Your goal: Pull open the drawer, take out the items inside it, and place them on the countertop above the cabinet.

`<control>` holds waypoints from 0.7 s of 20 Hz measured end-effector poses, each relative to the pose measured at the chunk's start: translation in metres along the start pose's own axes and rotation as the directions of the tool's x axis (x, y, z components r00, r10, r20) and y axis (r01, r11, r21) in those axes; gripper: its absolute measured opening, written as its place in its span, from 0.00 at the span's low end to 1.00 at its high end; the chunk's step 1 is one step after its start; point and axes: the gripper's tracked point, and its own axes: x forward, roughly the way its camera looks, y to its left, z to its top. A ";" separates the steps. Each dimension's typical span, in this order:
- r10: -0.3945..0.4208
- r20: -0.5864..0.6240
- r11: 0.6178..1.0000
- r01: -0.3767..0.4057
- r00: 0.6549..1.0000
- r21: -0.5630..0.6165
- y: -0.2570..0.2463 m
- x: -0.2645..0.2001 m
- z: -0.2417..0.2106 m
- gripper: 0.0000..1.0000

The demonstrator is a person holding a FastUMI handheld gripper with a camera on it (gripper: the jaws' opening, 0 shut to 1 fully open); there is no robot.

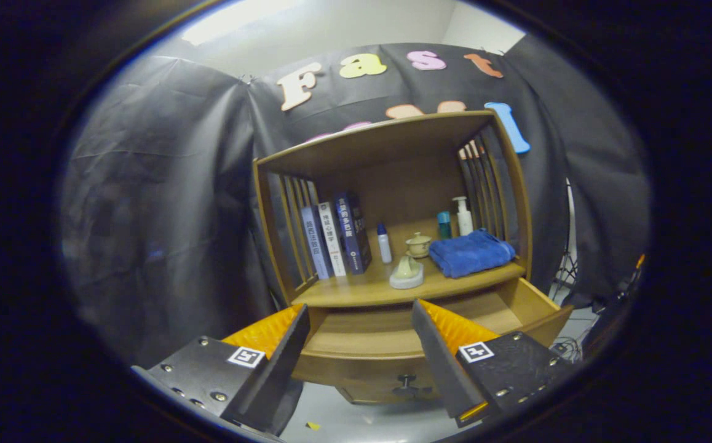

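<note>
A: Drawer point(393, 335) position?

B: Pulled out of the wooden cabinet point(393, 184), front panel toward the camera. Its open top lies between the two fingers and just beyond them. The dark knob point(406, 383) on the front sits low in the gap between the fingers. Interior visible as bare wood; cannot tell if anything lies in the part hidden behind the fingers

A: Gripper point(361, 314) state?

B: Fingers spread wide, nothing between them, touching nothing. They hang in front of the drawer, tips level with its rim

A: Countertop point(356, 289) contents?

B: Directly above the drawer, beyond the fingertips. A pale soap-dish-like item point(406, 274) stands near the front edge, about midway. Behind it, a small lidded cup point(418, 245) on a saucer. Right of those, a folded blue towel point(471, 252). Behind the towel, a teal bottle point(444, 224) and a white pump bottle point(464, 215) against the slatted right side. Left of centre, a small white bottle with blue cap point(384, 242); further left, three upright books point(336, 237) leaning by the left slats

A: Surroundings?

B: Black cloth wall point(165, 184) behind and around the cabinet
</note>
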 end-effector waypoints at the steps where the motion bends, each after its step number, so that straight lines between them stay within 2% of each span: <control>1: -0.003 0.005 1.000 0.002 1.000 0.017 -0.003 -0.001 -0.007 0.99; 4: -0.017 -0.008 1.000 0.017 1.000 0.021 -0.011 -0.006 -0.028 0.99; 14: -0.067 -0.074 0.990 0.057 0.995 -0.129 -0.027 -0.001 -0.111 0.99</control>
